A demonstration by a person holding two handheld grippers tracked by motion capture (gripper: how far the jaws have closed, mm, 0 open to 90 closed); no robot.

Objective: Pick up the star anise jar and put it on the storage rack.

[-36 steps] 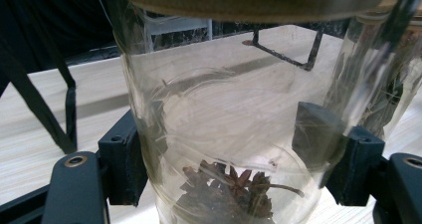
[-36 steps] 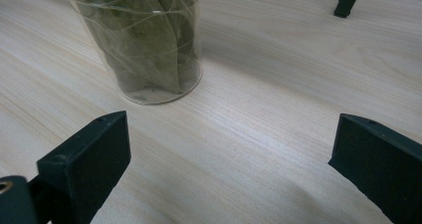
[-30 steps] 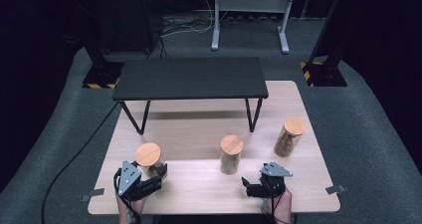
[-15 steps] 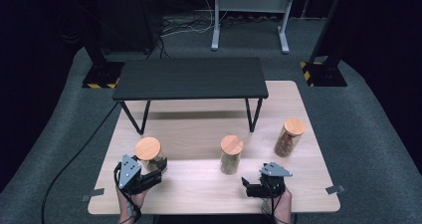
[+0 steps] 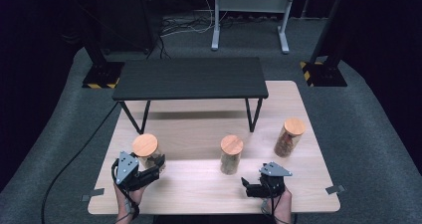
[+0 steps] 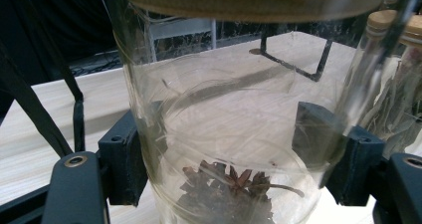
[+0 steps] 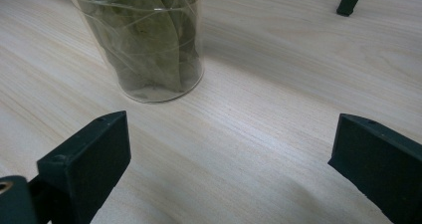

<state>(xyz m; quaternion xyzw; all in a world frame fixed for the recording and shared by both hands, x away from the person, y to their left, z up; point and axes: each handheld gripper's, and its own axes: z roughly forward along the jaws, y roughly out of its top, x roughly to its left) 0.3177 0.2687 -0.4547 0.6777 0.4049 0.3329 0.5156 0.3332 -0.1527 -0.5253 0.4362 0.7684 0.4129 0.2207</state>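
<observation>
A glass jar (image 5: 146, 152) with a wooden lid stands at the table's near left, with star anise (image 6: 226, 186) at its bottom. My left gripper (image 5: 155, 171) is shut on this jar (image 6: 224, 109), one pad (image 6: 122, 157) on each side of the glass. The middle jar (image 5: 231, 155) holds bay leaves (image 7: 144, 40). My right gripper (image 5: 250, 187) is open just above the wood, near and to the right of that jar, with nothing between its jaws (image 7: 234, 159). A third jar (image 5: 288, 137) stands at the right.
A low black shelf (image 5: 189, 78) on thin legs spans the back of the light wooden table (image 5: 199, 196). In the left gripper view the other jars (image 6: 395, 59) crowd the right edge. Tape marks (image 5: 334, 189) lie at the table's near corners.
My left gripper has moved forward around the left jar and closed on it; the jar's lid has shifted slightly away. The right gripper has stayed put.
</observation>
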